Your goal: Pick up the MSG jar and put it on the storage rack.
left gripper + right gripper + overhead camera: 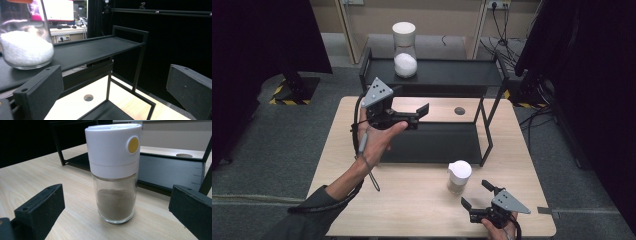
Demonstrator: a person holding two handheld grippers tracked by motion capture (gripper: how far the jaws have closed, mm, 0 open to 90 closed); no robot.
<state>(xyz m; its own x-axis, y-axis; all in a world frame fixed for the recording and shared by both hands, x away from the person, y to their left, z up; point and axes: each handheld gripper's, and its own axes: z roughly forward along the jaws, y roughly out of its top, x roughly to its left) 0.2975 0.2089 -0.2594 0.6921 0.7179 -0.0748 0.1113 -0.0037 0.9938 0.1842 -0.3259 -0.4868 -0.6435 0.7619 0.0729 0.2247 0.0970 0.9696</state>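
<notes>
A small glass shaker (459, 176) with a white cap and brown powder stands on the wooden table (412, 200), in front of a black two-tier rack (432, 142). My right gripper (474, 193) is open just in front of it. In the right gripper view the shaker (115, 172) stands upright beyond my open right gripper (116, 195), untouched. A taller jar (405, 55) of white granules stands on the rack's top shelf. My left gripper (421, 115) hangs open and empty over the lower shelf. The left gripper view looks past my open left gripper (113, 75) at the jar (25, 47).
The rack's right posts (488, 130) rise near the shaker. A round hole (459, 110) is cut in the table behind the lower shelf. Dark curtains stand on both sides, and cables lie on the floor at the back right.
</notes>
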